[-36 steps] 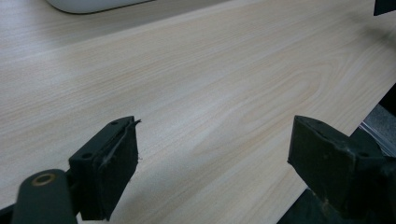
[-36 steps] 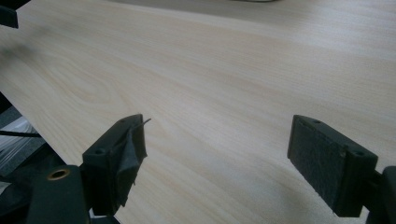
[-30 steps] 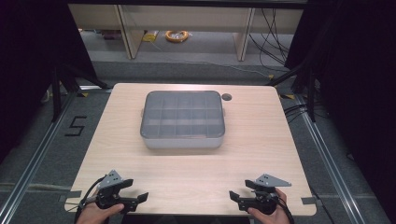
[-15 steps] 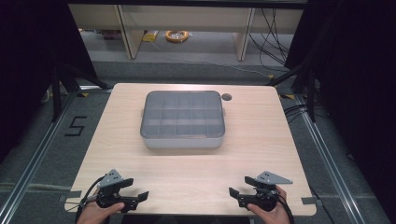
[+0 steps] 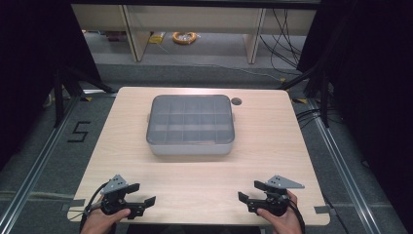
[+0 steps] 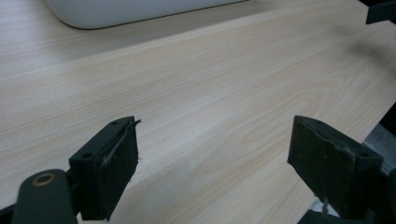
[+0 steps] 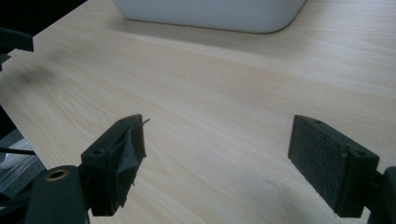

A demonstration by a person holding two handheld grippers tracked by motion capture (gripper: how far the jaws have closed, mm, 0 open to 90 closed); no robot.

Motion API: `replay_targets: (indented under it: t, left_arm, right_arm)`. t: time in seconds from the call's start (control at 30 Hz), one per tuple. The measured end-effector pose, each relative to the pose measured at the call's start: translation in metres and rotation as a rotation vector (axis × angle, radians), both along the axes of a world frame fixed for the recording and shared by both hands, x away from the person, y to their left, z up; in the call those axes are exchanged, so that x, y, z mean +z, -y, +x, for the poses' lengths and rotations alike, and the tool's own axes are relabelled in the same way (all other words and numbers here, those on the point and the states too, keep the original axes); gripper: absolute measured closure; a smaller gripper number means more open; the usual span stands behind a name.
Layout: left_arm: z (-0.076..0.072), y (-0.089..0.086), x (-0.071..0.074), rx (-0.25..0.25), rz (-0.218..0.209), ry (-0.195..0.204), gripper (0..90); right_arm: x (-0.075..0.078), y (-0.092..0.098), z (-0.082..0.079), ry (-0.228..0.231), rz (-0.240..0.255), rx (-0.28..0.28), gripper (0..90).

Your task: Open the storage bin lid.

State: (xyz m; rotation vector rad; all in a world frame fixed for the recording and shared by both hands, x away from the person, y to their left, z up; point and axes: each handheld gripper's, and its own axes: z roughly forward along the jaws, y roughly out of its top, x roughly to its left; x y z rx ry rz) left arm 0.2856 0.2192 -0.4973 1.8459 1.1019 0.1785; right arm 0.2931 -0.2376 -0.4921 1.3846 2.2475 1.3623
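A grey plastic organiser box [image 5: 190, 124] with a clear lid and several compartments sits shut at the middle of the wooden table [image 5: 272, 141]. My left gripper [image 5: 143, 193] rests at the front left edge, held by a hand, jaws wide apart and empty. My right gripper [image 5: 249, 190] rests at the front right edge, also open and empty. In the left gripper view the open gripper [image 6: 215, 135] faces bare wood, with the box's pale wall [image 6: 140, 9] far ahead. In the right gripper view the gripper [image 7: 217, 135] stands open before the box [image 7: 210, 11].
A round cable hole [image 5: 236, 101] lies in the table just right of the box's back corner. Bare wood stretches between the box and both grippers. Dark curtains flank the table. Beyond the far edge, shelving legs and cables stand on the floor.
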Motion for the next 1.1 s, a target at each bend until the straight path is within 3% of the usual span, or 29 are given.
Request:
replay_targets:
  t: [0.03, 0.1, 0.13, 0.2, 0.23, 0.27, 0.33, 0.37, 0.4, 0.47, 0.5, 0.57, 0.7, 0.77, 0.8, 0.83, 0.9, 0.93, 1.0, 1.07, 1.1]
  left_arm:
    - [0.001, 0.001, -0.001, -0.01, -0.006, -0.002, 15.3]
    - [0.001, 0.003, 0.0, -0.012, 0.009, 0.004, 15.3]
    - [0.002, 0.003, 0.0, -0.008, 0.014, 0.006, 15.3]
    - [0.003, 0.004, 0.001, -0.006, 0.037, 0.026, 15.3]
    - [0.003, 0.005, 0.001, 0.002, 0.029, 0.022, 15.3]
    - [0.005, 0.004, 0.001, -0.008, 0.03, 0.028, 15.3]
    - [0.006, 0.004, 0.001, -0.008, 0.032, 0.022, 15.3]
    - [0.007, 0.004, 0.001, -0.007, 0.034, 0.026, 15.3]
    - [0.009, 0.004, 0.001, -0.007, 0.031, 0.015, 15.3]
    - [0.01, 0.004, 0.001, -0.003, 0.028, 0.021, 15.3]
    - [0.012, 0.005, 0.001, -0.008, 0.03, 0.018, 15.3]
    - [0.014, 0.005, 0.002, -0.01, 0.031, 0.018, 15.3]
    - [0.019, 0.005, 0.002, -0.005, 0.028, 0.015, 15.4]
    - [0.024, 0.003, 0.002, -0.001, 0.024, 0.003, 15.4]
    - [0.026, 0.002, 0.002, -0.001, 0.021, -0.001, 15.4]
    - [0.028, 0.002, 0.002, 0.002, 0.014, -0.004, 15.4]
    - [0.032, 0.001, 0.004, 0.008, -0.002, -0.014, 15.4]
    - [0.034, -0.001, 0.004, 0.006, -0.005, -0.016, 15.4]
    - [0.039, -0.003, 0.006, 0.009, -0.02, -0.02, 15.4]
    - [0.041, -0.004, 0.007, 0.015, -0.029, -0.024, 15.4]
    - [0.044, -0.006, 0.008, 0.029, -0.041, -0.032, 15.5]
  right_arm:
    - [-0.002, 0.001, 0.003, 0.053, -0.022, 0.011, 19.7]
    - [-0.002, 0.0, 0.003, 0.018, 0.002, 0.022, 19.8]
    - [-0.003, 0.0, 0.004, 0.04, -0.011, 0.023, 19.8]
    - [-0.001, -0.002, 0.003, 0.002, 0.002, 0.015, 19.9]
    - [-0.001, -0.003, 0.003, 0.007, 0.009, 0.017, 19.9]
    - [-0.003, -0.001, 0.006, 0.046, -0.014, 0.023, 19.9]
    - [-0.001, -0.005, 0.005, -0.001, 0.005, 0.012, 19.9]
    - [-0.001, -0.003, 0.008, 0.033, -0.004, 0.032, 19.9]
    - [0.0, -0.005, 0.006, -0.004, 0.019, 0.016, 19.9]
    - [0.002, -0.005, 0.009, -0.005, 0.013, 0.014, 20.0]
    - [0.0, -0.004, 0.012, 0.03, 0.007, 0.031, 20.0]
    - [0.001, -0.006, 0.013, 0.004, 0.026, 0.021, 20.2]
    - [0.002, -0.005, 0.019, 0.028, 0.015, 0.03, 20.3]
    - [0.002, -0.007, 0.023, 0.045, 0.006, 0.023, 20.4]
    - [0.004, -0.008, 0.024, 0.024, 0.029, 0.023, 20.4]
    - [0.004, -0.008, 0.026, 0.04, 0.028, 0.023, 20.4]
    - [0.005, -0.008, 0.03, 0.029, 0.055, 0.027, 20.4]
    - [0.007, -0.009, 0.029, -0.014, 0.071, 0.01, 20.5]
    - [0.007, -0.008, 0.034, 0.021, 0.063, 0.011, 20.7]
    - [0.008, -0.006, 0.038, 0.024, 0.06, 0.027, 20.7]
    - [0.012, -0.006, 0.039, -0.005, 0.089, 0.008, 21.2]
